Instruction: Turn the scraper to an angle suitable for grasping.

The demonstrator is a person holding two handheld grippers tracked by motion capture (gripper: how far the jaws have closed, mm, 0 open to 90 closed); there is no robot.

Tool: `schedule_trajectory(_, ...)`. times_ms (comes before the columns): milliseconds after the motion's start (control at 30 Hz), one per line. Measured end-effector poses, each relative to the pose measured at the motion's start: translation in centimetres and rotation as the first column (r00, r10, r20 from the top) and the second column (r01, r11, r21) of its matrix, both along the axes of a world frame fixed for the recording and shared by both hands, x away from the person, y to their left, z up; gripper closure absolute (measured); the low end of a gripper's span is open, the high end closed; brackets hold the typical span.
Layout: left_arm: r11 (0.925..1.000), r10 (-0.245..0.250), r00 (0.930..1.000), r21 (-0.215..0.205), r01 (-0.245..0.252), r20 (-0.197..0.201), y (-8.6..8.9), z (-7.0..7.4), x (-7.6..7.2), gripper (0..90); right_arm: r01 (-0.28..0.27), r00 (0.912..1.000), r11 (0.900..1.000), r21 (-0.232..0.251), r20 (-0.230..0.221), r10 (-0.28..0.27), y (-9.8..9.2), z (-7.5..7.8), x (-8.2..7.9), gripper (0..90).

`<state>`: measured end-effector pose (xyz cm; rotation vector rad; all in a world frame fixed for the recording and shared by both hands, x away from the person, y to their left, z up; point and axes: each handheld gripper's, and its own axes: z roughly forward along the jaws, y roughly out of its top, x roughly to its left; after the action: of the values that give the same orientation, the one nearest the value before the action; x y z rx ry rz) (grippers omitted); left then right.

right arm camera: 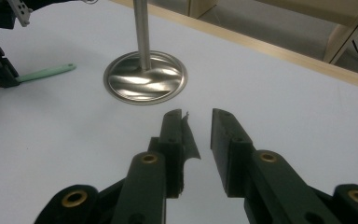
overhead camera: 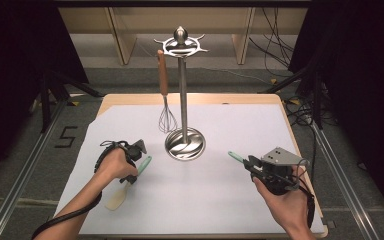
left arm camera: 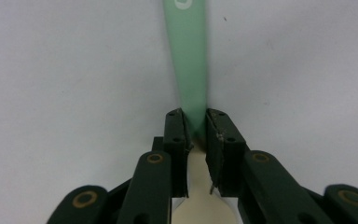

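A spatula (overhead camera: 145, 163) with a green handle and a pale head lies on the white sheet at the left. My left gripper (overhead camera: 139, 169) is shut on it where handle meets head; in the left gripper view the pads (left arm camera: 179, 126) press both sides of the green handle (left arm camera: 189, 56). My right gripper (overhead camera: 250, 163) hovers at the right, pointing at the stand's base. Its jaws (right arm camera: 198, 114) stand open with nothing between them. A short green piece (overhead camera: 235, 156) shows just ahead of it; I cannot tell what it is. The right gripper view also shows the spatula (right arm camera: 46, 72).
A steel utensil stand (overhead camera: 182, 90) rises from a round base (right arm camera: 144, 77) at the table's middle. A whisk (overhead camera: 166, 107) with a wooden handle hangs from its top ring. The white sheet (overhead camera: 230, 125) covers a wooden table; cables and metal rails run along the floor at both sides.
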<state>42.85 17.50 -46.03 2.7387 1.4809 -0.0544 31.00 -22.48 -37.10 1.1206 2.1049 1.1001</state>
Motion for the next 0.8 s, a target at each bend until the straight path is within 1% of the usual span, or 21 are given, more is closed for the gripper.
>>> schedule_trajectory(133, 0.9997, 0.016, 0.9999, -0.017, -0.016, 0.005, 0.2, 0.0, -0.1, 80.1, 0.005, 0.9999, 1.0, 0.006, 0.013, -0.005, 0.1, -0.2, 0.1, 74.8)
schedule_trajectory(167, 0.9989, 0.012, 0.9999, -0.044, -0.012, 0.007, 0.6, 0.0, -0.1, 80.2, 0.0, 1.0, 1.0, -0.009, 0.004, 0.0, 0.1, -0.2, 0.1, 74.8)
schedule_trajectory(200, 0.9989, 0.012, 0.9999, -0.044, -0.012, 0.007, 0.6, 0.0, -0.1, 80.2, -0.001, 1.0, 1.0, -0.01, 0.004, 0.001, 0.1, -0.3, 0.1, 74.8)
schedule_trajectory(233, 0.9981, 0.005, 0.9999, -0.061, -0.004, 0.013, 0.8, 0.0, -0.2, 80.3, -0.015, 0.9999, 1.0, 0.0, -0.002, 0.015, 0.2, -0.3, 0.2, 74.8)
schedule_trajectory(267, 0.9964, 0.002, 0.9995, -0.085, 0.001, 0.031, 1.2, 0.0, -0.5, 80.3, -0.013, 0.9999, 1.0, 0.008, -0.003, 0.013, 0.3, -0.4, 0.2, 74.8)
schedule_trajectory(300, 0.9964, 0.002, 0.9995, -0.085, 0.001, 0.031, 1.2, 0.0, -0.5, 80.3, -0.013, 0.9999, 1.0, 0.008, -0.003, 0.013, 0.3, -0.4, 0.2, 74.8)
schedule_trajectory(333, 0.996, -0.002, 0.9991, -0.09, 0.006, 0.043, 1.3, 0.0, -0.6, 80.3, 0.001, 1.0, 1.0, -0.008, 0.006, -0.001, 0.1, -0.3, 0.1, 74.8)
schedule_trajectory(367, 0.9947, 0.002, 0.9987, -0.103, 0.003, 0.051, 1.5, 0.0, -0.8, 80.3, 0.001, 1.0, 1.0, -0.008, 0.006, -0.001, 0.1, -0.3, 0.1, 74.8)
schedule_trajectory(400, 0.9915, 0.008, 0.9971, -0.13, 0.001, 0.075, 1.8, 0.1, -1.1, 80.3, 0.002, 0.9999, 1.0, 0.002, -0.013, -0.002, 0.2, -0.2, 0.1, 74.8)
schedule_trajectory(433, 0.9915, 0.008, 0.9971, -0.13, 0.001, 0.075, 1.8, 0.1, -1.1, 80.3, 0.002, 0.9999, 1.0, 0.002, -0.013, -0.002, 0.2, -0.2, 0.1, 74.8)
schedule_trajectory(467, 0.9905, 0.003, 0.9975, -0.137, 0.007, 0.07, 2.0, 0.2, -1.2, 80.3, 0.001, 0.9997, 1.0, 0.014, -0.025, -0.001, 0.3, -0.3, 0.1, 74.8)
schedule_trajectory(500, 0.9881, 0.015, 0.9957, -0.153, -0.001, 0.092, 2.2, 0.3, -1.4, 80.3, 0.0, 0.9997, 1.0, 0.016, -0.026, 0.0, 0.3, -0.3, 0.1, 74.7)
schedule_trajectory(533, 0.9839, 0.033, 0.9924, -0.178, -0.012, 0.118, 2.5, 0.5, -1.8, 80.3, -0.001, 0.9997, 1.0, 0.013, -0.025, 0.002, 0.2, -0.3, 0.1, 74.7)
schedule_trajectory(567, 0.9826, 0.041, 0.9898, -0.185, -0.015, 0.137, 2.6, 0.6, -2.0, 80.3, -0.003, 0.9998, 1.0, 0.013, -0.019, 0.003, 0.2, -0.3, 0.2, 74.7)
schedule_trajectory(600, 0.9826, 0.041, 0.9898, -0.185, -0.015, 0.137, 2.6, 0.6, -2.0, 80.3, -0.003, 0.9998, 1.0, 0.013, -0.019, 0.003, 0.2, -0.3, 0.2, 74.7)
schedule_trajectory(633, 0.9822, 0.026, 0.9879, -0.188, 0.003, 0.153, 2.8, 0.9, -2.1, 80.3, 0.0, 0.9999, 1.0, 0.009, -0.01, 0.0, 0.2, -0.2, 0.2, 74.7)
schedule_trajectory(667, 0.9792, 0.039, 0.9848, -0.203, -0.004, 0.169, 2.9, 1.0, -2.3, 80.3, 0.0, 0.9999, 1.0, 0.009, -0.01, 0.0, 0.2, -0.2, 0.2, 74.7)
schedule_trajectory(700, 0.9774, 0.04, 0.9777, -0.212, 0.005, 0.206, 3.1, 1.1, -2.4, 80.3, 0.018, 0.9996, 1.0, 0.022, -0.02, -0.018, 0.3, -0.2, 0.0, 74.6)
schedule_trajectory(733, 0.9778, 0.021, 0.9749, -0.208, 0.026, 0.221, 3.5, 1.4, -2.4, 80.3, 0.013, 0.9997, 0.999, 0.032, -0.02, -0.012, 0.3, -0.2, 0.0, 74.7)
schedule_trajectory(767, 0.9753, 0.036, 0.9686, -0.22, 0.02, 0.246, 3.7, 1.5, -2.5, 80.3, 0.023, 0.9995, 0.999, 0.031, -0.021, -0.023, 0.4, -0.2, 0.0, 74.6)
schedule_trajectory(800, 0.9699, 0.056, 0.959, -0.243, 0.014, 0.278, 4.2, 1.9, -2.8, 80.3, 0.027, 0.999, 0.999, 0.033, -0.036, -0.026, 0.3, 0.0, -0.1, 74.7)
